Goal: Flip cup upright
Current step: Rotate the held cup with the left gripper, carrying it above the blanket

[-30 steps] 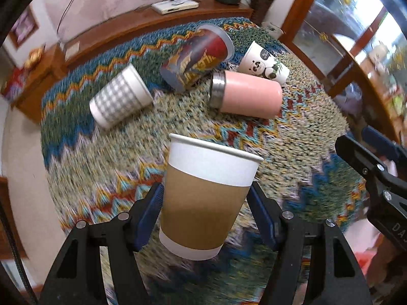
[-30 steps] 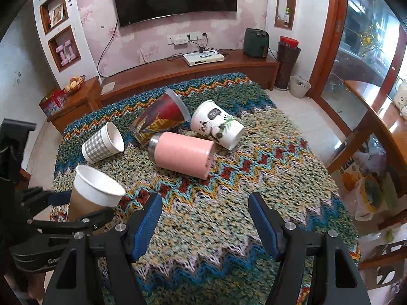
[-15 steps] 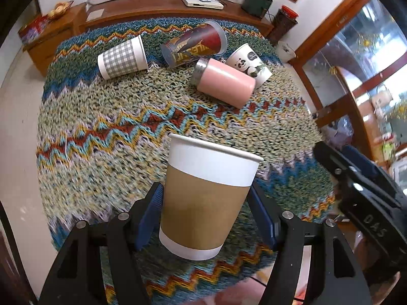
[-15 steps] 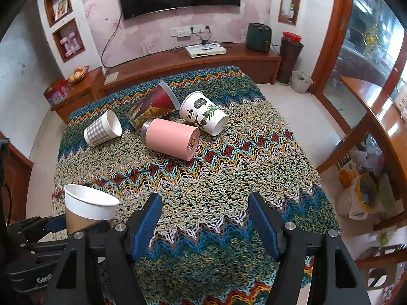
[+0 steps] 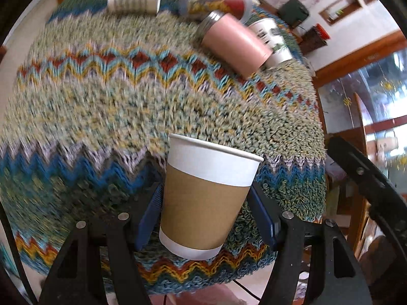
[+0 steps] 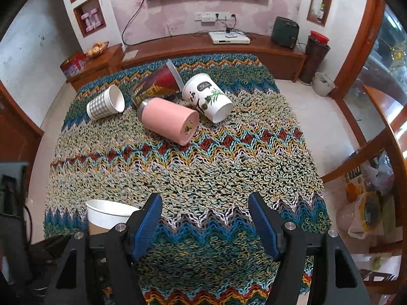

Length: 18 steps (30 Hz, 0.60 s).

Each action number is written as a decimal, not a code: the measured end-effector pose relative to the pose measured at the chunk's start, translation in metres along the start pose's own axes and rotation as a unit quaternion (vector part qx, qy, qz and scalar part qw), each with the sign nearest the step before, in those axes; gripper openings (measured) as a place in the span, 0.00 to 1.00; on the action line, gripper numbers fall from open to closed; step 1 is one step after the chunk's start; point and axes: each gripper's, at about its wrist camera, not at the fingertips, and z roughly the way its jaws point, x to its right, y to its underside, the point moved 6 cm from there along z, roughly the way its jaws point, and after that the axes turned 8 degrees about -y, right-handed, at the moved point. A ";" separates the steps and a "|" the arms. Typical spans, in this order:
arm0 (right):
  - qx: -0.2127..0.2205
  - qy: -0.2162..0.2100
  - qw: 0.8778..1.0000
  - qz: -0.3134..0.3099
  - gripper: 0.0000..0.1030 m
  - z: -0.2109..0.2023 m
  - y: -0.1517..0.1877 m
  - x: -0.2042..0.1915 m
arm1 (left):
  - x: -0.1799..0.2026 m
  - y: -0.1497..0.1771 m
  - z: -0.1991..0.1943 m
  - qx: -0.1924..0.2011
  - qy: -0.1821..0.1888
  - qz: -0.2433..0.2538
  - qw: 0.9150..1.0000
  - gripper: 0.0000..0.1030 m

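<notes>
While the left gripper [image 5: 204,211] clamps the paper cup [image 5: 203,198] by its brown sleeve, mouth up and tilted a little, the cup hangs over the near edge of the bench [image 5: 101,106] with its knitted zigzag cover; whether its base touches the cover I cannot tell. Being thin paper and seemingly empty, it should be very light and easy to crush, so a gentle squeeze low on the sleeve (where the wall is doubled) looks safer than a hold near the rolled rim. The right gripper [image 6: 204,225] stands open with nothing between its fingers, above the bench's near part. Four other cups lie on their sides at the far end, among them a pink tumbler [image 6: 168,120]
</notes>
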 end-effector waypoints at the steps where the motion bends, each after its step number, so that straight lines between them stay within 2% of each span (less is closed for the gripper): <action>1: -0.003 -0.003 1.000 0.001 0.69 0.002 0.001 0.002 | 0.001 0.002 0.004 -0.003 0.001 -0.007 1.000 0.69; 8: -0.027 -0.020 0.999 -0.009 0.69 0.017 0.012 0.010 | 0.006 0.009 0.021 0.002 -0.009 -0.035 0.999 0.69; 14: -0.033 -0.032 0.999 -0.009 0.69 0.022 0.015 0.012 | 0.001 0.009 0.028 -0.004 -0.015 -0.067 0.998 0.70; 18: -0.035 -0.034 0.999 -0.013 0.69 0.024 0.015 0.012 | 0.001 0.009 0.025 0.001 -0.023 -0.070 0.997 0.71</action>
